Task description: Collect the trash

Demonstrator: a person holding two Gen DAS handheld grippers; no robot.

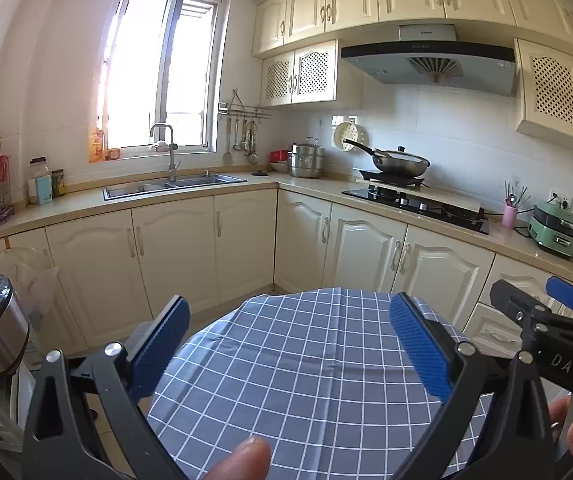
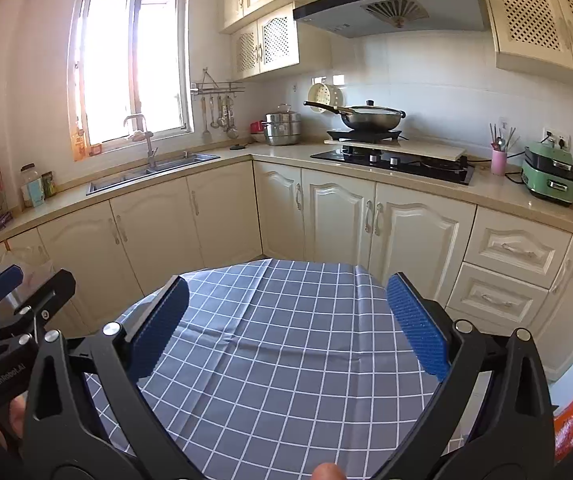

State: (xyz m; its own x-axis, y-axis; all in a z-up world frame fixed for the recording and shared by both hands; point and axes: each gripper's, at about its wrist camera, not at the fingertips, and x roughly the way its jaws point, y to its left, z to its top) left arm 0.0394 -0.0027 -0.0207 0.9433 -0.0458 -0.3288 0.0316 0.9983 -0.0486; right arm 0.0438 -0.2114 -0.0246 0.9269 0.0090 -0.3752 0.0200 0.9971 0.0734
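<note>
In the left wrist view, the left gripper (image 1: 288, 344) is held above a bench (image 1: 298, 380) covered with a blue checked cloth; its blue-padded jaws are spread wide apart with nothing between them. The right gripper (image 1: 566, 300) is seen at the right edge of this view, beside the bench, and its jaw state cannot be told from here. No trash is seen on the visible part of the cloth. A thin plastic bag (image 1: 32, 280) is hung on the cabinet front left of the bench, below the sink (image 1: 174, 185) — possibly meant for rubbish, though that is only a judgement.

In the right wrist view, the right gripper (image 2: 286, 324) is likewise held over the bench (image 2: 286, 360), jaws set wide apart and empty. The left gripper (image 2: 2, 280) is caught at the left edge. Again the checked cloth is bare where it is shown, and the near edge is hidden behind the gripper bodies.

The task's thing is therefore not located in either view. The step in hand is judged to be the very start — a search, with nothing picked up yet. The next move calls for the cameras to be turned or lowered until a piece of trash is found, after which one open gripper can be brought around it.
</note>
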